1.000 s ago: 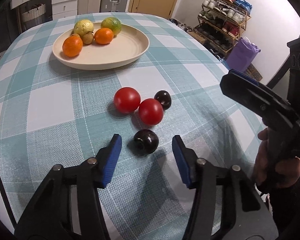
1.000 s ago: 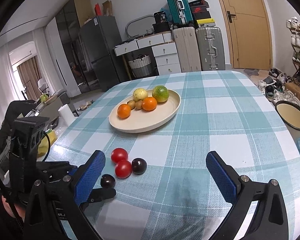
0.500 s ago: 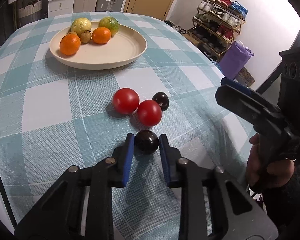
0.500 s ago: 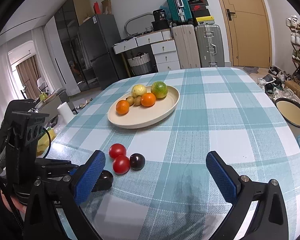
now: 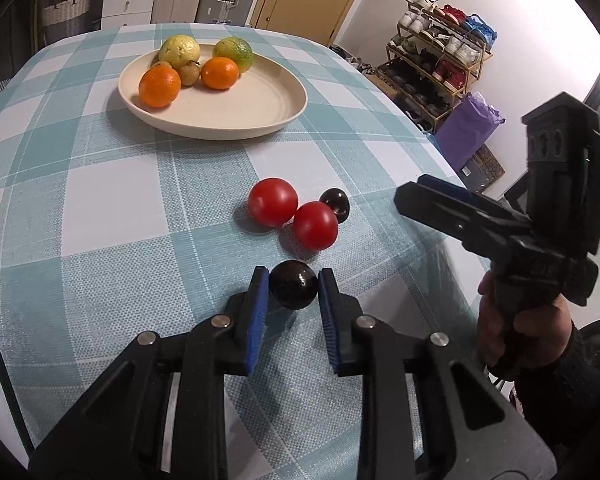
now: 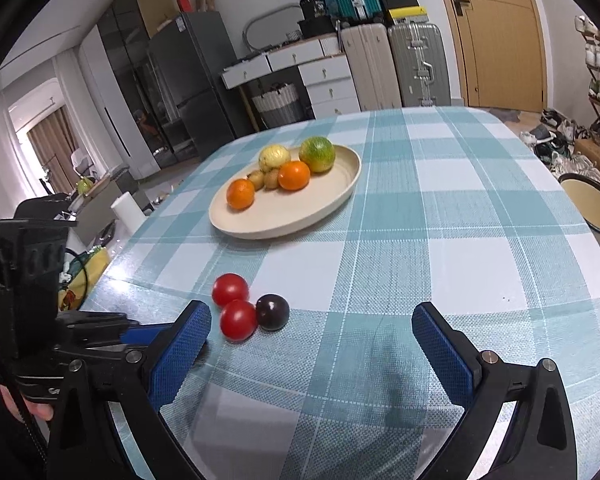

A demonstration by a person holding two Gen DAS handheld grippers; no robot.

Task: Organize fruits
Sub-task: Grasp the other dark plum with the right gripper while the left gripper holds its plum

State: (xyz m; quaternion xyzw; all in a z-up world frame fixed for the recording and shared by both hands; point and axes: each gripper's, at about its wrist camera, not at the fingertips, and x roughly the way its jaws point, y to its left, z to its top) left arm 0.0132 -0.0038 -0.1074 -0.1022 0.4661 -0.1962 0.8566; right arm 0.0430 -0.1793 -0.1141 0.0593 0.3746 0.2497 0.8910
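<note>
My left claw is squeezed shut on a dark plum. The plum sits low, right by the checked tablecloth, held only near the tips of the blue pads. My right claw is wide apart and holds nothing, hanging over the cloth.

Two red tomatoes touch each other just past the plum, with another dark plum beside them. The plate with the oranges is farther back.

I think the plum could slip out, because it is round and shiny and the pads only pinch its sides. If I lift too fast it may pop free and roll off the table edge. If I push forward, I could bump the tomatoes and make them roll too.
</note>
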